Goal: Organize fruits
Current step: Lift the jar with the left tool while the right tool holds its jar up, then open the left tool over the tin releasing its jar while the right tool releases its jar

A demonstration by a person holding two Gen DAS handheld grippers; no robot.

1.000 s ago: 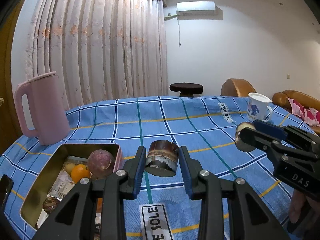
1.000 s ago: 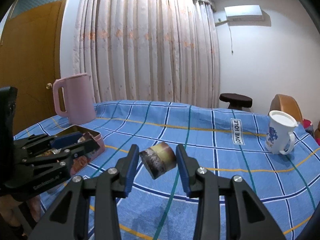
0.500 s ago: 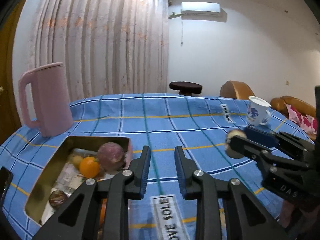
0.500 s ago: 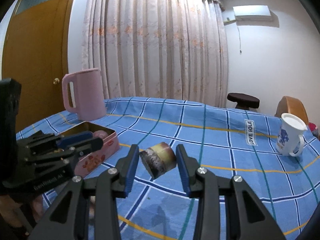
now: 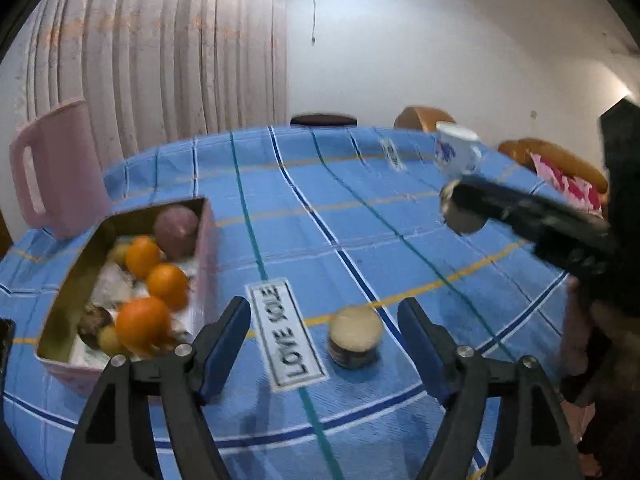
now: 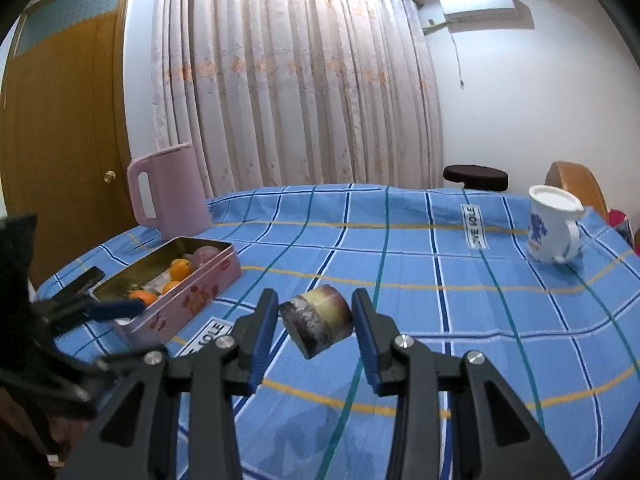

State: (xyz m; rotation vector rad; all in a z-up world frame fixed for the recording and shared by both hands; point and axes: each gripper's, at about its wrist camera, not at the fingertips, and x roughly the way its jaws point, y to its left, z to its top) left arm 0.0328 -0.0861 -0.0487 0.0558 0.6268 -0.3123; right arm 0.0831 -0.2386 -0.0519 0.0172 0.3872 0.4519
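Left gripper: jaws have just been opening, now wide apart, bracketing a stub that stands on the cloth, untouched. Tin of fruit at 9 o'clock of it. Judgement: lower, centre pads on its sides, squeeze gently; a short piece tips easily. Right gripper clamped on a second stub, held tilted above the cloth. Half a second ago the left jaws were shut, with no stub between them.

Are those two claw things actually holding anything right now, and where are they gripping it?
The right gripper holds a short cut piece of sugarcane tilted, pads on its sides. The left gripper holds nothing.
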